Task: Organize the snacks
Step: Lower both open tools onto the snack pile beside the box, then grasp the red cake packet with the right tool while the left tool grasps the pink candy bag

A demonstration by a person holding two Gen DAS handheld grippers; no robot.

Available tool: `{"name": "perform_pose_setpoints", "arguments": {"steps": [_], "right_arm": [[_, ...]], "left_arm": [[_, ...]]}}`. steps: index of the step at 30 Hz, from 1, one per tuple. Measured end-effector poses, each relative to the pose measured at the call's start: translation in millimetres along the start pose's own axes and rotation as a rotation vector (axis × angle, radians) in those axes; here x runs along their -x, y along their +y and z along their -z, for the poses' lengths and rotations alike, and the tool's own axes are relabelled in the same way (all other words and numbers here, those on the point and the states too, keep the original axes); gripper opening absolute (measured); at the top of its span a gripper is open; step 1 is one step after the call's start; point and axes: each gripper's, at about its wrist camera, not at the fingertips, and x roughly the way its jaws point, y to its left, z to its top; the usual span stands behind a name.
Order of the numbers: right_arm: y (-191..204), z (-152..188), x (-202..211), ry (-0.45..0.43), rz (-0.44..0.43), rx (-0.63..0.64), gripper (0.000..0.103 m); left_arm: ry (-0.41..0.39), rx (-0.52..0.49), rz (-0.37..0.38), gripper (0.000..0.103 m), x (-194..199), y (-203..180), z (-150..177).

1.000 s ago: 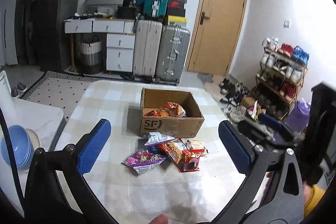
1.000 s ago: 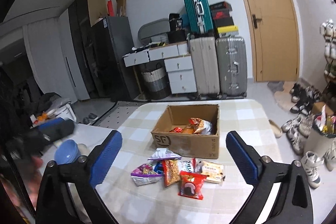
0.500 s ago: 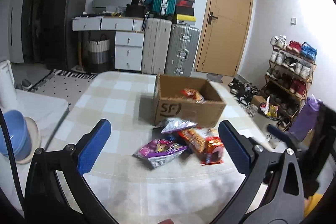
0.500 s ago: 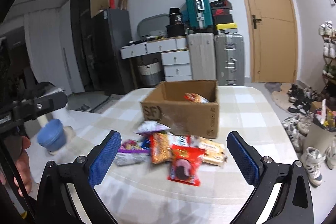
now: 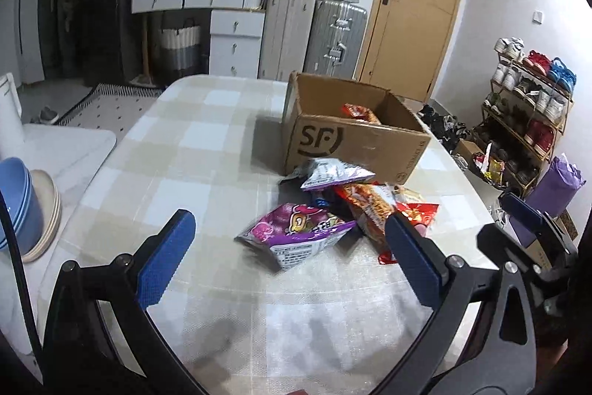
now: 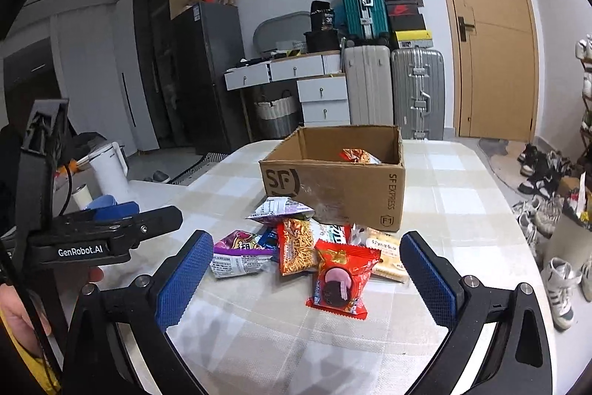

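Note:
An open cardboard box (image 5: 355, 143) (image 6: 333, 187) marked SF stands on the checked table (image 5: 192, 143) (image 6: 451, 202), with a red snack bag (image 6: 357, 156) inside. Several snack packs lie in a heap in front of it: a purple bag (image 5: 296, 232) (image 6: 236, 252), a silver-purple bag (image 5: 333, 173) (image 6: 279, 210), an orange noodle bag (image 6: 296, 245), a red cookie pack (image 6: 342, 278). My left gripper (image 5: 292, 261) is open and empty, just short of the purple bag. My right gripper (image 6: 305, 278) is open and empty, just short of the red cookie pack.
Blue bowls (image 5: 14, 206) stacked on a plate stand on a white side surface at the left, with a white kettle (image 6: 111, 169). Suitcases (image 6: 418, 91), drawers and a door stand behind the table. A shoe rack (image 5: 529, 113) is at the right.
Both grippers have come lower and closer to the heap of snacks. Both stay open. The snacks and the box have not moved.

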Motion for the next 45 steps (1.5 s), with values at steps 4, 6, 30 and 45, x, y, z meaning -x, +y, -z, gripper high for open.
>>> {"name": "perform_pose_setpoints", "arguments": {"steps": [4,6,30,45], "right_arm": [[1.1,3.3,0.4,0.007,-0.007,-0.004,0.102],[1.0,4.8,-1.0,0.004,0.018,-0.009,0.102],[-44.0,22.8,-95.2,0.318,0.082,-0.109,0.102],[-45.7,33.8,-139.4,0.490,0.008,-0.097,0.045]], "left_arm": [[-0.034,-0.027,-0.012,0.102,6.9,-6.1,3.1],[-0.037,-0.016,-0.018,0.102,8.8,-4.6,4.4],[0.123,0.017,-0.066,0.102,-75.7,10.3,-4.4],[0.265,0.023,-0.046,0.102,-153.8,31.8,-11.6]]}}
